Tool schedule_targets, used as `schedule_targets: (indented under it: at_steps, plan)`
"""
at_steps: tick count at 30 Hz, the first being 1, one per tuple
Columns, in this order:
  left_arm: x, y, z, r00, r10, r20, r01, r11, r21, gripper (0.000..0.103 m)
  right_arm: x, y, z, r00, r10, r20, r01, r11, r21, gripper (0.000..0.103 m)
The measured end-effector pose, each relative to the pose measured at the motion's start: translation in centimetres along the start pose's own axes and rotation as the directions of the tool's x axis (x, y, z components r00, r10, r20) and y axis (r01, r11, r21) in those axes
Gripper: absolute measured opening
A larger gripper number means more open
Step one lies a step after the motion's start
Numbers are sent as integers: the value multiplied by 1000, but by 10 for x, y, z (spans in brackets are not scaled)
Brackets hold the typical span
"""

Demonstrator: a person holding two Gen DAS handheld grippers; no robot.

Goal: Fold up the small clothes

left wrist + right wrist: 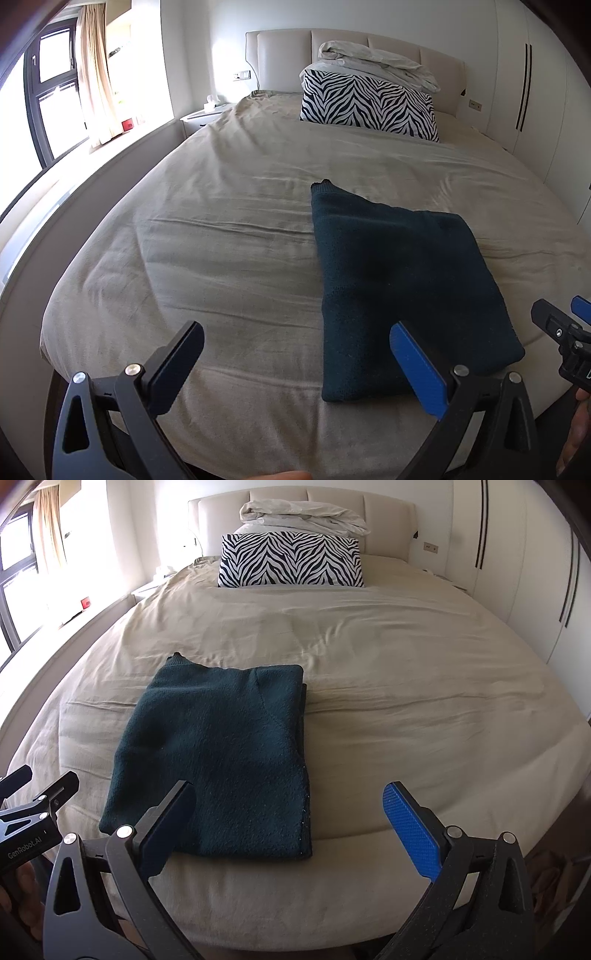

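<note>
A dark green knit garment (pixel 402 280) lies folded into a rectangle near the foot edge of the bed (pixel 221 240). It also shows in the right wrist view (pixel 221 760). My left gripper (pixel 295 354) is open and empty, held above the bed edge just left of the garment. My right gripper (pixel 288 819) is open and empty, held above the near right corner of the garment. The right gripper's tip shows at the right edge of the left wrist view (pixel 561 325). The left gripper shows at the left edge of the right wrist view (pixel 33 805).
A zebra-print pillow (pixel 290 559) and a bundled white duvet (pixel 303 517) lie at the headboard. A window with curtains (pixel 92 74) is on the left and white wardrobe doors (pixel 517 572) on the right. The beige sheet (pixel 406 664) spreads around the garment.
</note>
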State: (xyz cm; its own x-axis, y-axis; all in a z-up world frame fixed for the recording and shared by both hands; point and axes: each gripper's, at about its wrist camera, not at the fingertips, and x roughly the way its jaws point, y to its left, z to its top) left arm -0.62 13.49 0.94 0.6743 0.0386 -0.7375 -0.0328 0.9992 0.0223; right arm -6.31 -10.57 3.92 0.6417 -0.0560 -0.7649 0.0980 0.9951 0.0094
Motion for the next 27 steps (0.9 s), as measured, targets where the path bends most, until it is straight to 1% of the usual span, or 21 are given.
schedule_targets:
  at_steps: [27]
  plan:
    - [0, -4, -4, 1000, -5, -7, 5, 1000, -1, 103, 3, 2, -2, 1000, 1, -11, -1, 1000, -2, 103]
